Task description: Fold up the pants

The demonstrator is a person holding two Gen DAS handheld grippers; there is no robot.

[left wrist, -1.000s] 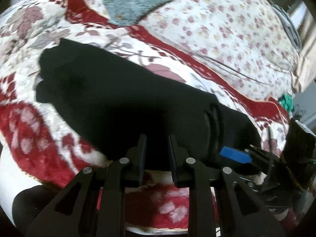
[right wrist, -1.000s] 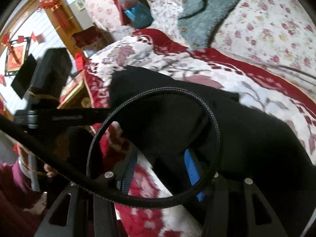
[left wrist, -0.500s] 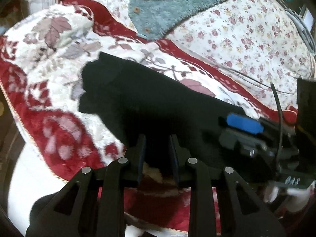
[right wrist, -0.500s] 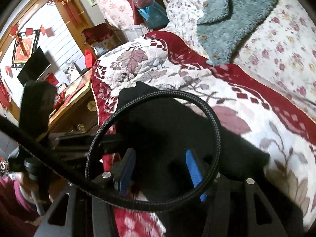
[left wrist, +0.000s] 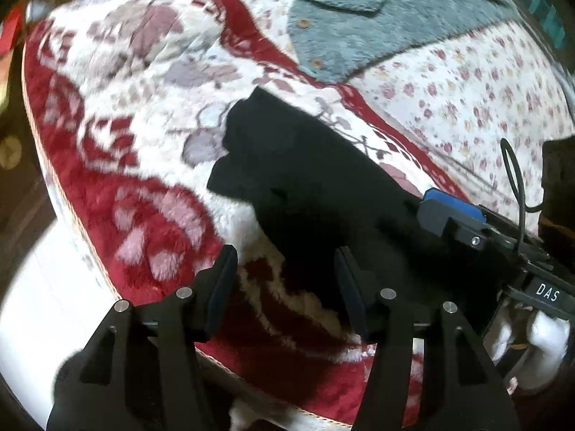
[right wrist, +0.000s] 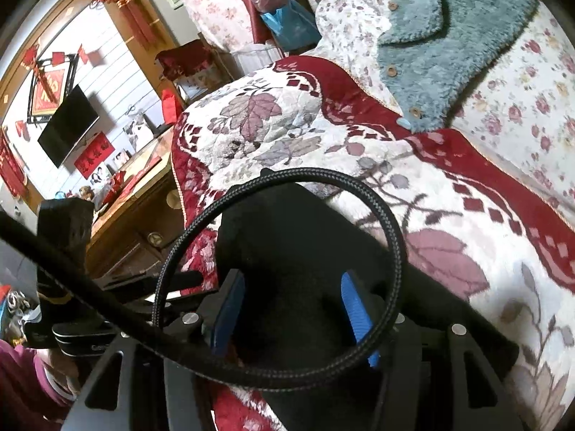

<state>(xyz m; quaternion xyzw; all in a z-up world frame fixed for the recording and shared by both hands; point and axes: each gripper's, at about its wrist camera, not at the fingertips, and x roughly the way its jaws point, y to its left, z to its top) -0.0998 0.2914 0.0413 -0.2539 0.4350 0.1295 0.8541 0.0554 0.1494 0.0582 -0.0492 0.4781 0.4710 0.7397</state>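
left gripper [left wrist: 285, 283]: jaws opening, spread wide; near edge of the black pants [left wrist: 316, 186] sits between the pads, neither pad looks to be pressing it. Lower centre of the left view.
right gripper [right wrist: 293, 309]: jaws opening too; blue pads stand either side of a hump of pants cloth, gap visible at both pads. Lower centre of the right view.
pants: folded dark bundle running from mid-frame to lower right in the left view, lying on the red-and-white floral blanket [left wrist: 136, 194], close to its near edge.
step: looks like a release after a fold. Let both jaws clear the cloth fully before lifting, pull back straight, don't drag the top layer open.
check: cloth is black on black fingers, so contact is hard to read; layers and alignment can't be judged.
obstacle: braided cable [right wrist: 381, 215] loops across the right view just over the pads; could snag the cloth.
around: teal fleece garment [left wrist: 377, 21] upper right in the left view, well apart from the pants. Wooden cabinet [right wrist: 136, 222] and wall TV [right wrist: 68, 125] at left of the right view, off the bed.
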